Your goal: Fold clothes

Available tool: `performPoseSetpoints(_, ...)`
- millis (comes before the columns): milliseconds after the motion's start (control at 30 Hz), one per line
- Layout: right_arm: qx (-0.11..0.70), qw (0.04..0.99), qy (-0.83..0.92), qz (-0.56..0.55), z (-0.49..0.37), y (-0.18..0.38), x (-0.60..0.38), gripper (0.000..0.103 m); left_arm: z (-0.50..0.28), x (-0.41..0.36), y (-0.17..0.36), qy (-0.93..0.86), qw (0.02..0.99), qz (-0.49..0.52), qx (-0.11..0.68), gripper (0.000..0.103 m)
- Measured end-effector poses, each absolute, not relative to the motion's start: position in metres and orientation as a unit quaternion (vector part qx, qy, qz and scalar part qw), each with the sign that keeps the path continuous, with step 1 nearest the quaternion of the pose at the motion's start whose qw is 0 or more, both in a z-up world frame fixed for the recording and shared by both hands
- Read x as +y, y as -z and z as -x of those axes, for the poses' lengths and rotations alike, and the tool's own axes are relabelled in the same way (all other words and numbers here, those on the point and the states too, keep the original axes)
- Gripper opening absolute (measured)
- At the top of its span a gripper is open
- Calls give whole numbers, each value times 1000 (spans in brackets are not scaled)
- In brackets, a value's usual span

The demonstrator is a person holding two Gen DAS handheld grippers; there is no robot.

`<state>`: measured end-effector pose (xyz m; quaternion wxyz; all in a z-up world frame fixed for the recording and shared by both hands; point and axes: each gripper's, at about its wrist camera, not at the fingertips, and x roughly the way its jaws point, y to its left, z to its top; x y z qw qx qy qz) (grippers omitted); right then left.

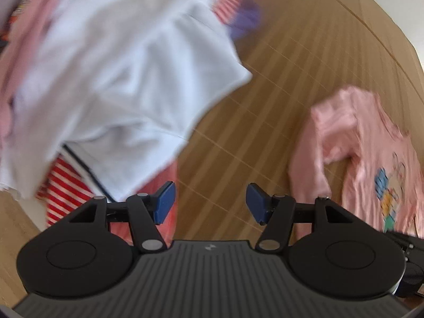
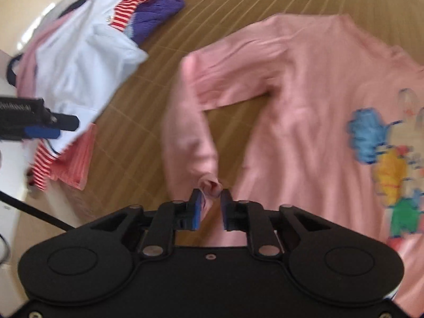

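Observation:
A pink long-sleeved shirt with a colourful cartoon print lies spread on the bamboo mat. Its left sleeve is bent back toward me. The bunched sleeve cuff sits at the tips of my right gripper, whose blue pads stand a little apart, open, not pressing the cloth. My left gripper hangs wide open over bare mat with nothing between its fingers. In the left wrist view the pink shirt is off to the right.
A heap of unfolded clothes lies to the left: a white garment, a red-and-white striped piece, a purple one and more pink cloth. The left gripper shows at the left edge of the right wrist view.

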<state>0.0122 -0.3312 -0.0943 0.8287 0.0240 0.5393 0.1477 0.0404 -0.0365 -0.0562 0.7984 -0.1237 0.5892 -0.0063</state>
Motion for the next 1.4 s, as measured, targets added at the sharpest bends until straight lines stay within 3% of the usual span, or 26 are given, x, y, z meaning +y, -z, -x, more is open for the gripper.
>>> performPoseSetpoints(233,511,845,-157,-32,9,81,-359,42,-16,-90,85,83,737,216,636,70)
performPoseSetpoints(500,525,825,-170,-117,33,75,-412,42,-3,-139,112,42,762,166,625,68)
performPoseSetpoints(567,526,824,-166,-125,42,77,-423,42,-3,-144,115,30,766,154,624,60)
performPoseSetpoints(633,528,825,-158,-124,50,78,-432,42,-4,-149,119,11,772,130,621,43)
performPoseSetpoints(700,527,826,-154,-123,57,79,-439,42,-2,-156,121,-1,783,109,613,35)
performPoseSetpoints(800,531,823,-146,-139,64,83,-448,42,-2,-170,120,13,790,65,610,7)
performPoseSetpoints(933,530,823,-133,-155,68,87,-457,42,-5,-178,119,29,784,38,618,4)
performPoseSetpoints(1400,531,821,-123,-167,63,91,-470,43,-6,-155,118,8,759,141,636,4)
